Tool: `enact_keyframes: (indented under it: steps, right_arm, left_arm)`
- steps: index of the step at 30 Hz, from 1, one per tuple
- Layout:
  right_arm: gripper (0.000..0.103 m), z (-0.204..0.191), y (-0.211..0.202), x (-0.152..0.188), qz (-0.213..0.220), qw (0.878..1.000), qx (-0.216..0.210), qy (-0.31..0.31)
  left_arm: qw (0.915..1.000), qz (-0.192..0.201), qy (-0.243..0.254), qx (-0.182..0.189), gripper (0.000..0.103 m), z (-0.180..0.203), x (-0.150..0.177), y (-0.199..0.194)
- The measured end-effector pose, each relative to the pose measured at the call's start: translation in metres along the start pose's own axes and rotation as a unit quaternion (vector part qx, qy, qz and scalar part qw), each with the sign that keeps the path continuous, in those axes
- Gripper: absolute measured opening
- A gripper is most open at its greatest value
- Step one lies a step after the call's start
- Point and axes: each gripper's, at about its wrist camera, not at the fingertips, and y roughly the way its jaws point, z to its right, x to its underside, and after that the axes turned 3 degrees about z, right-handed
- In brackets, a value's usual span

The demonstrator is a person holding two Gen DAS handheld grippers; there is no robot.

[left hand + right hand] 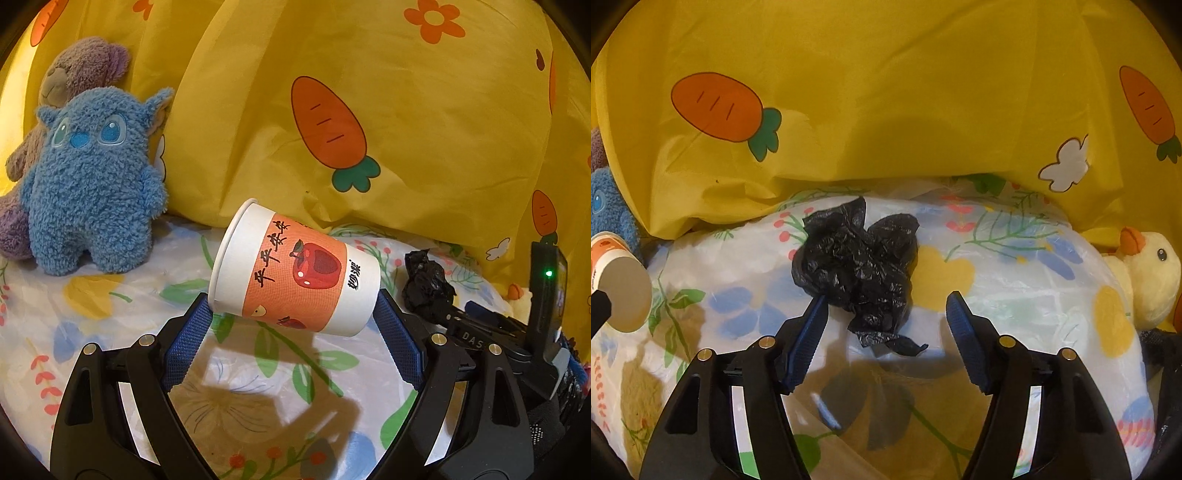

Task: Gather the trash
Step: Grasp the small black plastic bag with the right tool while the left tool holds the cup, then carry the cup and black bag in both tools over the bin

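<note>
Two pieces of trash are in play on the bed, which is covered in a floral sheet under clear plastic. At the far left a blue plush toy sits in front of a purple one, both leaning on the yellow carrot-print quilt. Next comes the left gripper, whose fingers stand wide yet press on both ends of a paper cup: one pad at the rim, the other at the base, so the cup is held sideways and appears lifted clear of the sheet. Further right, the crumpled black plastic bag lies on the bed near the quilt's edge. The right gripper straddles it at a middling width; its left finger touches the bag's edge, while the right finger stands apart from it, so nothing is gripped yet. A yellow duck toy rests at the far right. The step in hand looks like the pickup of the bag, with the cup already secured. The next move probably calls for closing the right fingers fully on the bag's bulk, not just a loose flap, then lifting.
</note>
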Motion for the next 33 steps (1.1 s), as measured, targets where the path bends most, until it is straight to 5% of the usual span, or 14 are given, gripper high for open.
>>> enact_keyframes:
  steps: [4,7,22,33]
  right_arm:
    - [0.021,-0.001,0.01,0.002,-0.02,1.0,-0.008,-0.001]
    - [0.012,0.001,0.007,0.004,-0.012,1.0,-0.01,0.002]
    - [0.01,0.034,-0.101,0.023,0.073,0.997,-0.023,-0.007]
    - [0.01,0.083,-0.203,0.069,0.129,0.991,-0.025,0.014]
  left_arm:
    - [1.0,0.0,0.004,0.002,0.087,0.003,0.0,0.001]
    - [1.0,-0.003,0.006,0.001,0.087,0.004,0.001,0.003]
    - [0.9985,0.011,0.052,0.016,0.087,0.034,0.004,-0.011]
    - [0.9922,0.028,0.084,0.088,0.087,0.102,0.012,-0.072]
